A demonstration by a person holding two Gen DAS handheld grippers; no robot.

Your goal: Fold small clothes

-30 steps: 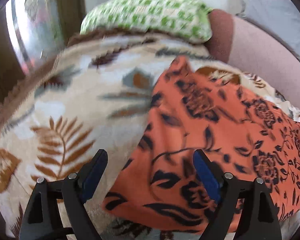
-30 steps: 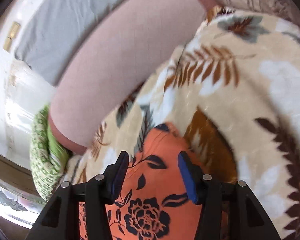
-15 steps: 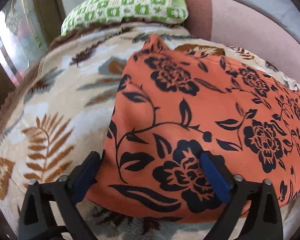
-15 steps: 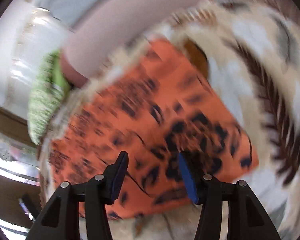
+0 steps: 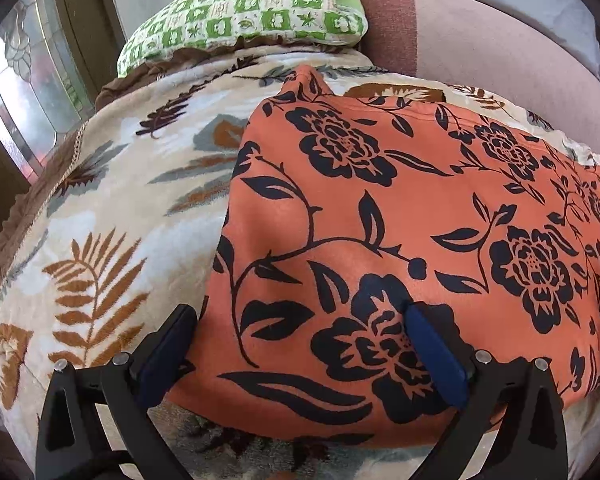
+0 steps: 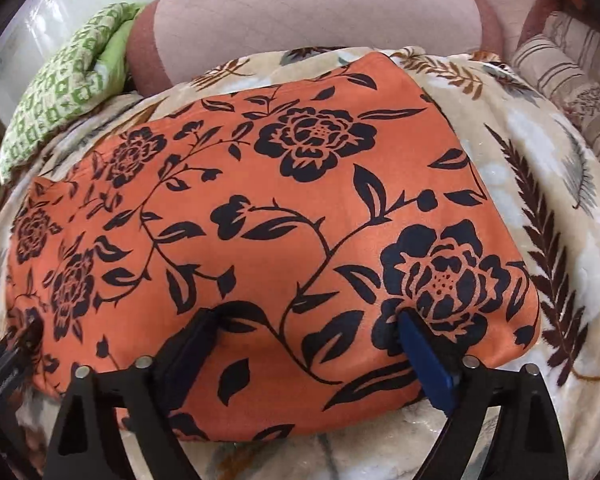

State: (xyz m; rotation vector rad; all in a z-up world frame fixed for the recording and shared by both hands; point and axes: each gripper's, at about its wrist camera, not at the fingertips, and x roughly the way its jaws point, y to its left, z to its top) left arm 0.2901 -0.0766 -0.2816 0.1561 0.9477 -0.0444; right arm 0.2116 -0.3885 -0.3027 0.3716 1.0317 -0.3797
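An orange cloth with a black flower print [image 5: 400,216] lies spread flat as a rough rectangle on a cream blanket with leaf patterns [image 5: 112,216]. It also shows in the right wrist view [image 6: 268,208]. My left gripper [image 5: 300,340] is open over the cloth's near left corner, its left finger at the cloth's edge. My right gripper [image 6: 308,344] is open over the cloth's near right part, both fingers low over the fabric. Neither holds anything. The left gripper's tip [image 6: 8,364] shows at the right wrist view's left edge.
A green-and-white checked pillow [image 5: 252,16] lies behind the cloth at the left. A pink bolster [image 6: 312,20] runs along the back. Striped cushions [image 6: 572,84] sit at the far right. A window [image 5: 24,92] is at the left.
Both grippers have pulled back toward the near edge, and the right one has opened wider. The cloth, seen only in part before, now lies spread flat in both views.
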